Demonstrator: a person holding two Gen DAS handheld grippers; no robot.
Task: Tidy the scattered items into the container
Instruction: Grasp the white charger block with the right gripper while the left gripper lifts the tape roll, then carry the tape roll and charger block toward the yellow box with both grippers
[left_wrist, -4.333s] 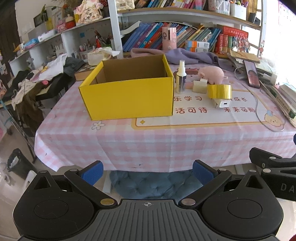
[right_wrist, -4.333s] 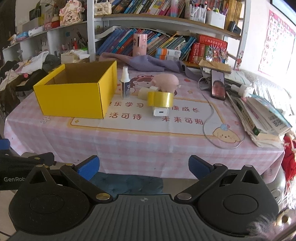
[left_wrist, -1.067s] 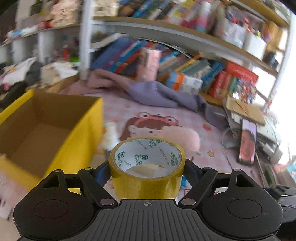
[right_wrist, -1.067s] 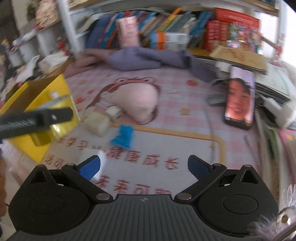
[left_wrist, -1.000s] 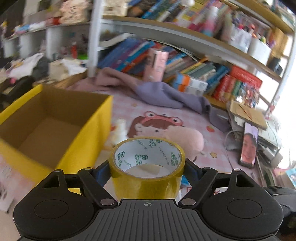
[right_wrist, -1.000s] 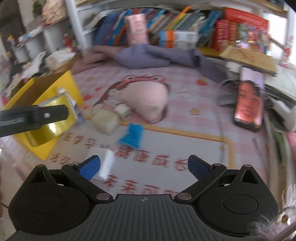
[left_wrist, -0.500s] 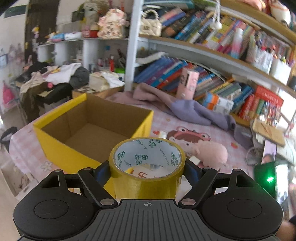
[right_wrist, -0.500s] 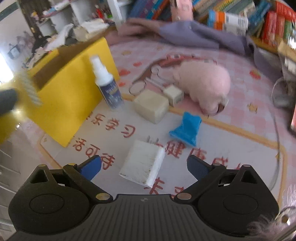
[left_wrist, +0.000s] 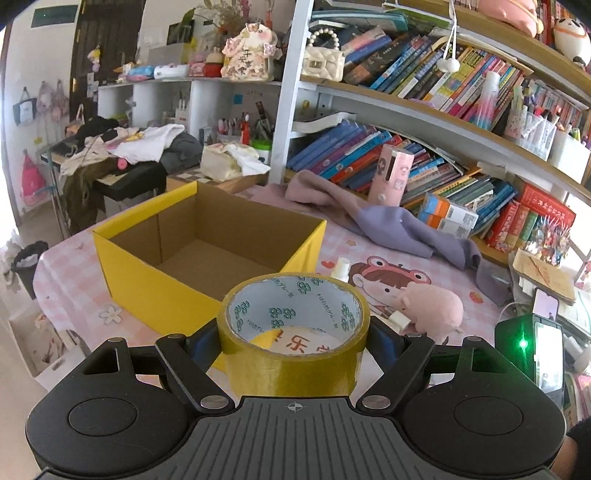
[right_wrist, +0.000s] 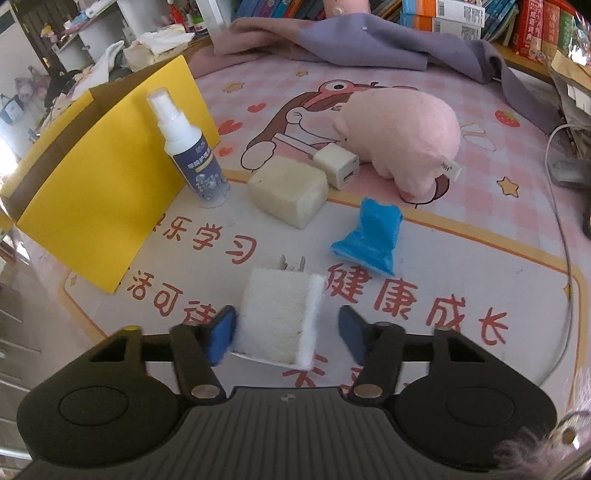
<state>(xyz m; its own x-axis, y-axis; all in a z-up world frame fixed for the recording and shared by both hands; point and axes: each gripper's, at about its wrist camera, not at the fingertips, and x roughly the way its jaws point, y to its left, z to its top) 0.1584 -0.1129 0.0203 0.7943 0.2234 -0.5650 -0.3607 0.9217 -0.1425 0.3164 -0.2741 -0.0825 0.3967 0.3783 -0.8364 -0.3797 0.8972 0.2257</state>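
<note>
Spray bottle (left_wrist: 340, 266) mostly hidden behind yellow box (left_wrist: 155, 280), box holds nothing; left gripper (left_wrist: 293, 343) clamps tape roll (left_wrist: 293, 332) just right of box; right gripper (right_wrist: 284, 332) closing around white charger (right_wrist: 279, 317), right pad not touching.

Spray bottle (right_wrist: 192, 155) beside box (right_wrist: 99, 192)

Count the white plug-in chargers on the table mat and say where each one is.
2. One charger lies between the closing pads of the right tool, prongs pointing away. A smaller charger sits against the pink plush pig, beside the cream block. Others may be hidden.
</note>
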